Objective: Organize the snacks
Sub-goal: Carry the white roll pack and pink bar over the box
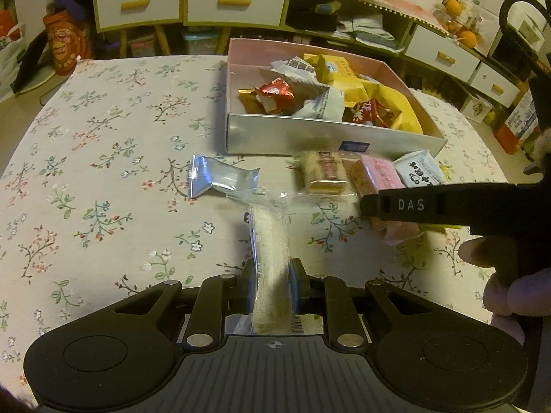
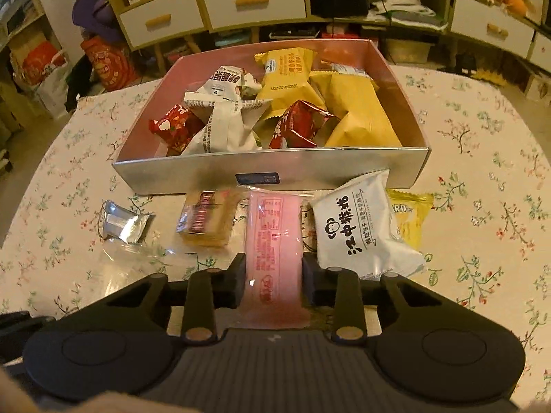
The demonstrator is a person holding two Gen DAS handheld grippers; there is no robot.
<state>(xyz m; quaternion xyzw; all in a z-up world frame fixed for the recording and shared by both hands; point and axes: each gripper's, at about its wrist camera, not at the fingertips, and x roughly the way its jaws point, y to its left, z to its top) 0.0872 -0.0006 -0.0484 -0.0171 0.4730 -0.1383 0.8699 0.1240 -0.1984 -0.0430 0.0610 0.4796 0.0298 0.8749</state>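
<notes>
The left gripper (image 1: 273, 278) is pinching a clear-wrapped pale snack bar (image 1: 268, 234) between its pads, the bar sticking out far-ward over the floral tablecloth (image 1: 103, 172), so the left side is already loaded. Going right along the near side of the box: a silver foil packet (image 2: 122, 223) is lying alone on the cloth at the left, then a tan cake in clear wrap (image 2: 206, 222), then the pink packet (image 2: 275, 251), then a white packet with black characters (image 2: 361, 230) overlapping a yellow packet (image 2: 411, 218) at the far right. The right gripper (image 2: 274, 277) is closing round the near end of the pink packet, its pads looking to be touching both long edges, jaws narrow, not fully together. The silver-walled box (image 2: 268, 168) is sitting just beyond this row, already holding red, white and yellow packets. To do this pick well: the grip should probably be firming only until the wrapper stops sliding, not crushing the cake inside; lifting straight up first is clearing the white packet touching on the right and the tan cake just beside on the left; then carrying over the near wall high enough not to snag, and dropping into the freer near-left part of the box. Risk as judged: the white packet dragging along.
</notes>
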